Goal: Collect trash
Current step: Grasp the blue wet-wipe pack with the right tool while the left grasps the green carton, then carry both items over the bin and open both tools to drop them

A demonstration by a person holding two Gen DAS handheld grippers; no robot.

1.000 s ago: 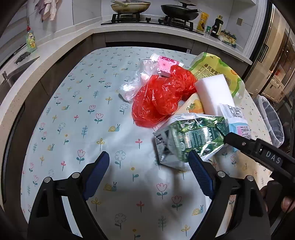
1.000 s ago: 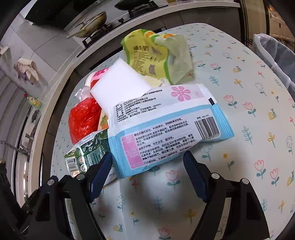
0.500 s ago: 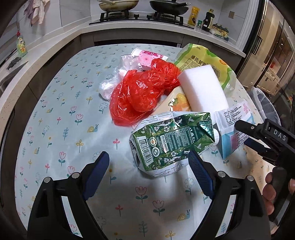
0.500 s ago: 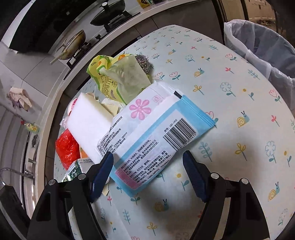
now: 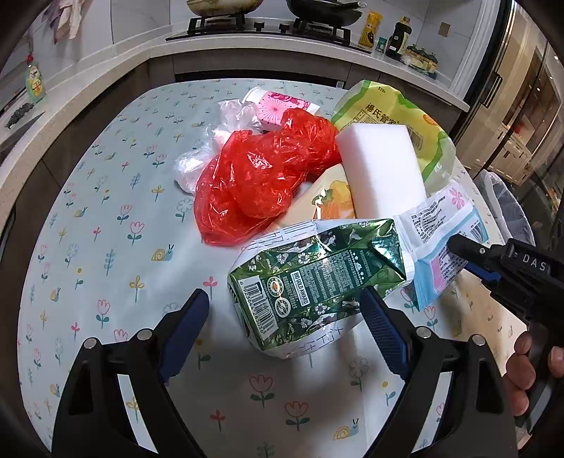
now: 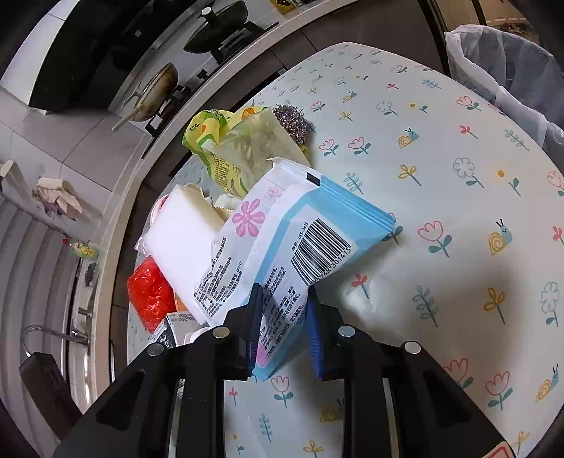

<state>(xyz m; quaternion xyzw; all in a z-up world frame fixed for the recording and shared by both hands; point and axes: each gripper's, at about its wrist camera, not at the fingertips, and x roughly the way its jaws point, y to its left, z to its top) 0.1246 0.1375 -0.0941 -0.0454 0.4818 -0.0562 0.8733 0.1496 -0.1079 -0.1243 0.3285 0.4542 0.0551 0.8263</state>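
Kitchen counters with a gas hob (image 5: 268, 24) and two pans curve behind a table (image 5: 105, 225) dressed in a cloth printed with tulips and snails, where a heap of trash sits toward the right. From the left of the pile: a clear plastic bag (image 5: 211, 148), a crumpled red plastic bag (image 5: 264, 176), a pink-patterned tube (image 5: 282, 107) behind it, a white foam block (image 5: 382, 169) leaning on a yellow-green packet (image 5: 398, 116), and a flattened green carton (image 5: 317, 282) lying nearest the camera. The left tongs (image 5: 285, 317) stand wide apart, straddling the carton's near end without pressing it. To the right, the right tongs (image 6: 282, 317) have just been closing and now pinch the near edge of a blue-and-white wipes pack (image 6: 303, 239), its far end on the table cloth. A steel scourer (image 6: 290, 123) lies beyond the packet, and a lined bin (image 6: 511, 67) stands off the table's far right edge.
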